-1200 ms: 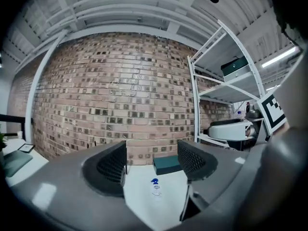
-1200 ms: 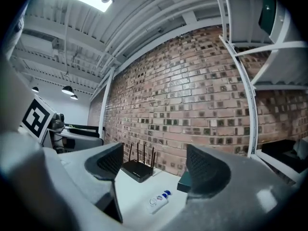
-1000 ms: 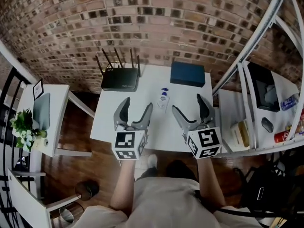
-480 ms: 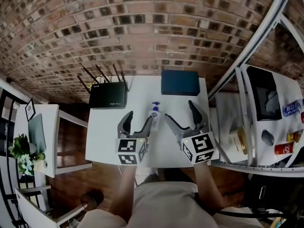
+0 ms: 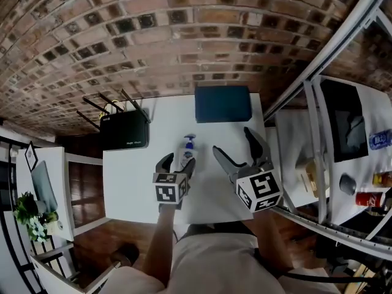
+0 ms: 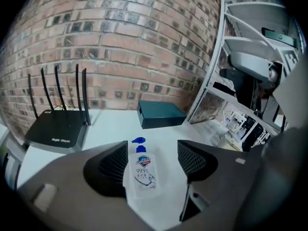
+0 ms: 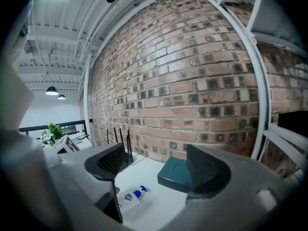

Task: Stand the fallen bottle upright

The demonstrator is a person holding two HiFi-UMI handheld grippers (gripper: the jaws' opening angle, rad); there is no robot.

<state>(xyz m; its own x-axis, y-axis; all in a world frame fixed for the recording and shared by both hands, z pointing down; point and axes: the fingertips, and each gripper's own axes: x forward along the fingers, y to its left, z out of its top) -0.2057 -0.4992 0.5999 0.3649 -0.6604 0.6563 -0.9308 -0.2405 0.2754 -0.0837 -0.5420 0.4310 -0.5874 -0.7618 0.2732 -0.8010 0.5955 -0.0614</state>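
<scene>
A small clear bottle (image 5: 186,154) with a blue pump cap lies on its side on the white table (image 5: 125,176), cap towards the brick wall. My left gripper (image 5: 177,163) has come down over the bottle (image 6: 142,171); its open jaws straddle the body, and the pads stand apart from it. In the right gripper view the bottle (image 7: 129,197) lies low at the left. My right gripper (image 5: 236,147) hovers open to the right of the bottle with nothing between its jaws (image 7: 153,163).
A black router (image 5: 124,129) with several antennas sits at the table's back left, and a dark teal box (image 5: 223,103) at the back middle. White shelving (image 5: 324,139) with cans and small items stands on the right. A side table with a plant (image 5: 32,212) is at the left.
Both grippers moved forward over the table. The left one dropped and tipped down until its jaws straddle the bottle. The right one came in beside it, still open.
</scene>
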